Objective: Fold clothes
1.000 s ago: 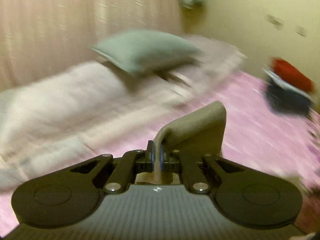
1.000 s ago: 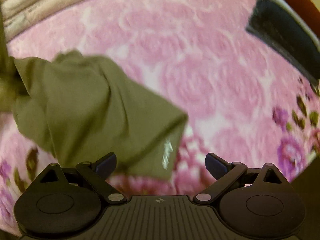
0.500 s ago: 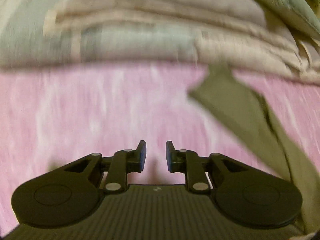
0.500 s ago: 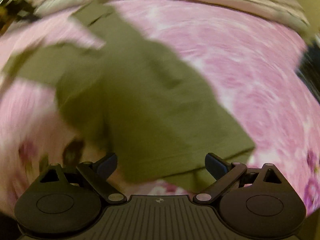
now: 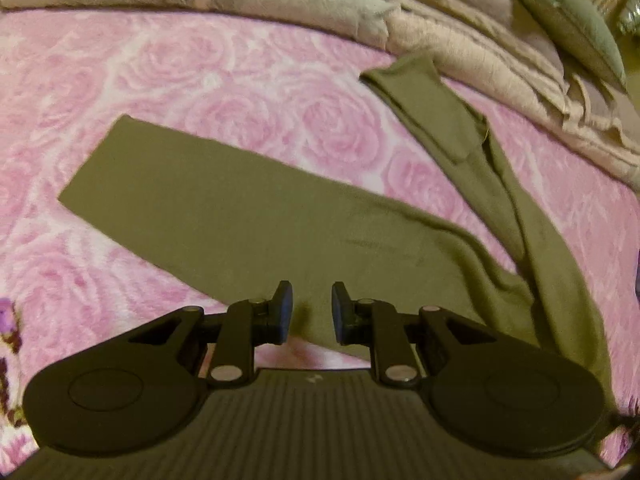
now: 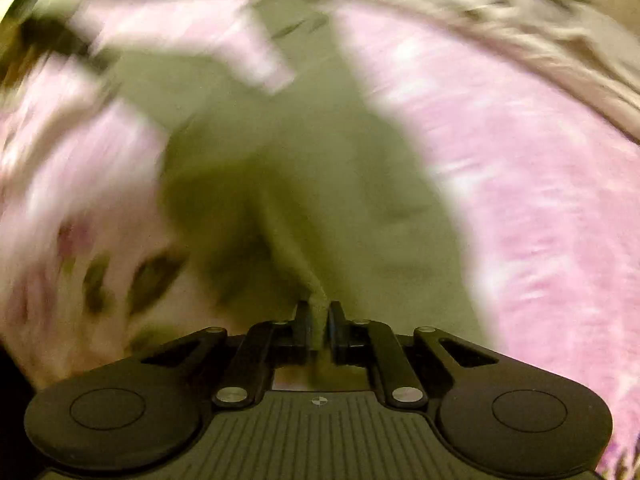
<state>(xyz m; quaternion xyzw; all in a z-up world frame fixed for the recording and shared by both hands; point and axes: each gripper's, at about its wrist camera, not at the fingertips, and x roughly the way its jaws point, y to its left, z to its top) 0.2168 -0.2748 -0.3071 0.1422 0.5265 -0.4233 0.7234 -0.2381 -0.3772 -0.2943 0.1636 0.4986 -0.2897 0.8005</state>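
We look down on an olive-green pair of trousers (image 5: 240, 216) lying on a bed covered by a pink rose-patterned blanket (image 5: 200, 64). One leg lies flat and smooth, running from the lower middle of the left wrist view toward the upper left; the other leg (image 5: 432, 104) stretches toward the upper right, its end turned back over itself. Along the far edge of the blanket lie bunched beige bedclothes (image 5: 460, 44), and a grey-green pillow (image 5: 560, 4) rests on them in the top right corner.

Our left gripper (image 5: 312, 314) is poised over the near edge of the flat leg, its jaws a little apart with a clear gap between them. We see the cloth lying below that gap, not pinched by the pads.

Our right gripper (image 6: 319, 320) is closing its jaws, and a ridge of the olive cloth (image 6: 304, 168) rises straight up from between the pads, which press on it from both sides. The right wrist view is heavily blurred: we can make out the green cloth spreading away from the gripper across the pink blanket, with pale bedclothes along the top, but no finer detail of the folds.
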